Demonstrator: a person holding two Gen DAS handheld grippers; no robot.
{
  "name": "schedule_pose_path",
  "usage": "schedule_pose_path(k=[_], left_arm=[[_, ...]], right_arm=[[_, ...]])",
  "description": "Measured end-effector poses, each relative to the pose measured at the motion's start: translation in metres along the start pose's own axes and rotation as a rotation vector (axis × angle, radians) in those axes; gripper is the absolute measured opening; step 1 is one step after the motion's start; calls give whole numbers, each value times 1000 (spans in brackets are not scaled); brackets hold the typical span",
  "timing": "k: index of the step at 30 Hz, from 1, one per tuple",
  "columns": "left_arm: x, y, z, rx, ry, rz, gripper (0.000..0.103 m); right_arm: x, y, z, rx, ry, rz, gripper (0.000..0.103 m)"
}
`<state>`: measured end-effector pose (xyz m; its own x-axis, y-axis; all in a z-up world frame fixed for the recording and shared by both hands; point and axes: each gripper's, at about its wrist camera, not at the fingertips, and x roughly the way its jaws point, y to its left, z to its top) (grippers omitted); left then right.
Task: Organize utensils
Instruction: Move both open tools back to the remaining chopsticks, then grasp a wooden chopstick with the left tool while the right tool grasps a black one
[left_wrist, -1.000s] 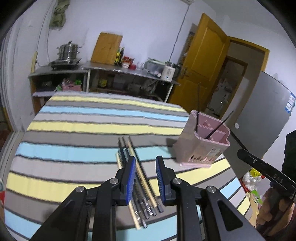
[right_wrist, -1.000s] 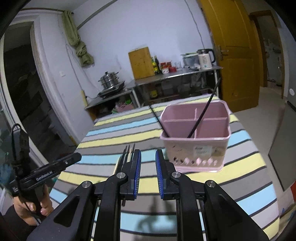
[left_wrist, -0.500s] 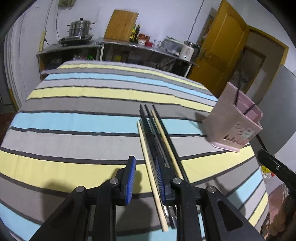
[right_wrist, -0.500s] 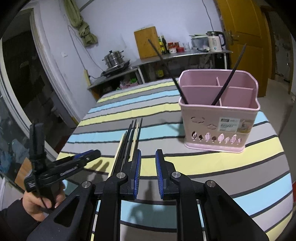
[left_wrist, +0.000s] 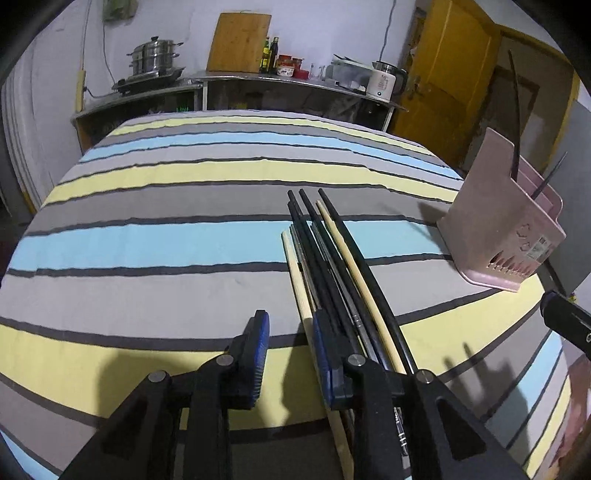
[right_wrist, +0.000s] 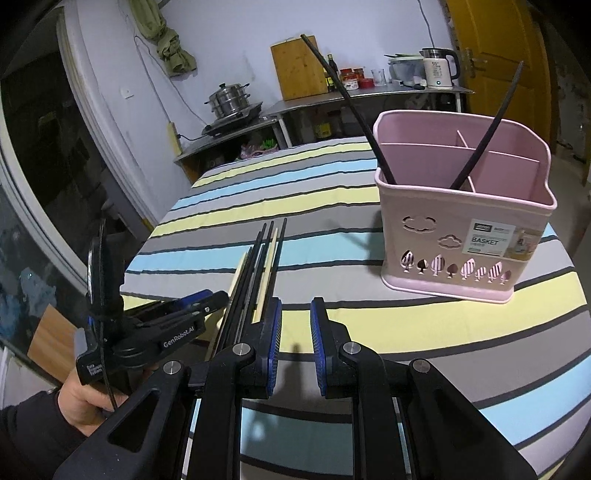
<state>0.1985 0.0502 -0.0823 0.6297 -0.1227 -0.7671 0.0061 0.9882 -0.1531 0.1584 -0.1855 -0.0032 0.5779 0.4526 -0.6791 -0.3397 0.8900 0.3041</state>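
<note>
Left hand-held gripper: jaws slightly apart, empty, just beside chopsticks | right hand-held gripper: jaws apart, empty | chopsticks: flat bundle on striped cloth, long axis pointing away, tips far | basket: two black sticks leaning inside.

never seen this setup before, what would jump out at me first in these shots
The striped tablecloth fills both views, with a bundle of chopsticks lying side by side in the middle: black, pale wooden and metal. To their right stands a pink utensil basket with two black chopsticks leaning out, and the left tongs sit open at the bundle's near end.
</note>
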Motion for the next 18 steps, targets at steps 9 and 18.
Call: schedule_pose_path(k=[9, 18], left_arm=[[0, -3, 1, 42, -4, 46, 27], [-8, 30, 1, -51, 0, 48, 17]], right_arm=[[6, 3, 0, -9, 7, 1, 16], [32, 12, 4, -42, 45, 2, 16]])
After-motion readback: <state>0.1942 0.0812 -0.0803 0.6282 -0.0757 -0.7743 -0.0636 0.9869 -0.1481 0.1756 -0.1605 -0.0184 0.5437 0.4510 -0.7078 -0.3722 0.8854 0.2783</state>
